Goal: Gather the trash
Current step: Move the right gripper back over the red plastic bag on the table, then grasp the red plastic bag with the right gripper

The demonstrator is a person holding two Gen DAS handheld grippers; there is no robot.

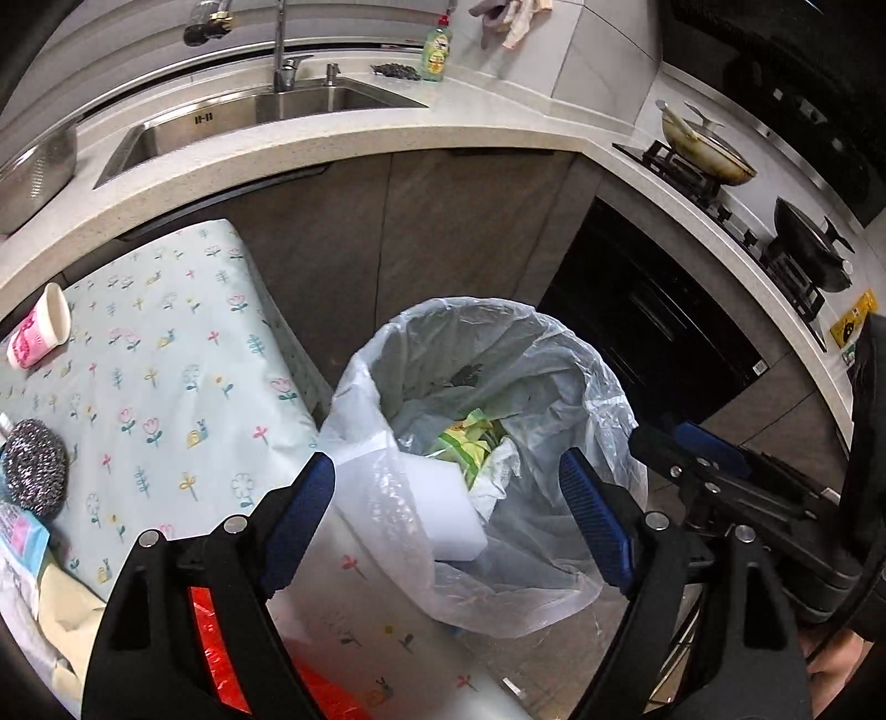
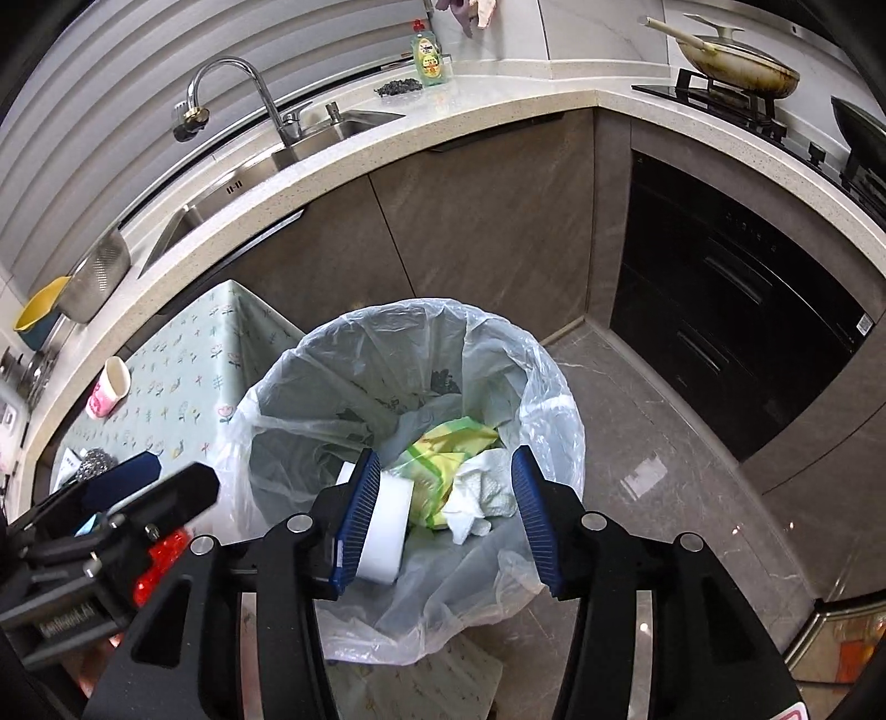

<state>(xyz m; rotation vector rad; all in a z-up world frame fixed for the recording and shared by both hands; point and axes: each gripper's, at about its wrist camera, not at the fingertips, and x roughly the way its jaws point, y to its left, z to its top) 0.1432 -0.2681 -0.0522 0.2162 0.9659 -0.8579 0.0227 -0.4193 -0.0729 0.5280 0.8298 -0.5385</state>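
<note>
A trash bin lined with a clear plastic bag stands on the floor beside a small table. Inside lie a yellow-green wrapper, crumpled white tissue and a white sponge block. My left gripper is open over the bin's near rim, with the white block between its fingers but not gripped. My right gripper is open above the bin; the white block rests against its left finger. A paper cup and a steel scourer lie on the table.
The table has a floral cloth with a red wrapper and a blue-pink packet near me. Behind runs a counter with a sink, a soap bottle, a stove with pans and a dark oven.
</note>
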